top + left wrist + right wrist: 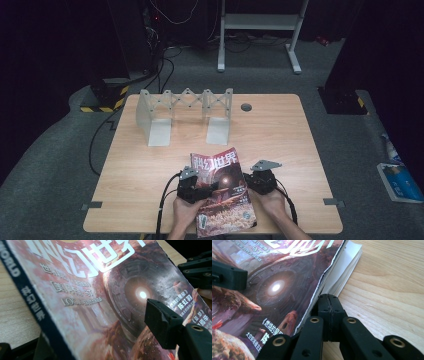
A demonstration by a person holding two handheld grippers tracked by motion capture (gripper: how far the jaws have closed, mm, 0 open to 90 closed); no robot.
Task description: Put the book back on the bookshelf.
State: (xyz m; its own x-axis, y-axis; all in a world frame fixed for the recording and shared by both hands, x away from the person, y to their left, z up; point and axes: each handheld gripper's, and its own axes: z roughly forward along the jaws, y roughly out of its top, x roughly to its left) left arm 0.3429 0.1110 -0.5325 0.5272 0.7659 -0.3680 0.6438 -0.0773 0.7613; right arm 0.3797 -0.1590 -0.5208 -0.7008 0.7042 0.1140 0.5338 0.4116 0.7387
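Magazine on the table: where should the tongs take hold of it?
Grip the magazine at its spine edge, coming in from its left side: the bound edge is firm and lifts slightly off the table, whereas the loose page edge fans apart.

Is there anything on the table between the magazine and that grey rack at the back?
Nothing visible. The magazine lies at the near edge, between the left gripper and the right gripper. Bare table runs from it up to the rack. The small grey disc sits off to the rack's right.
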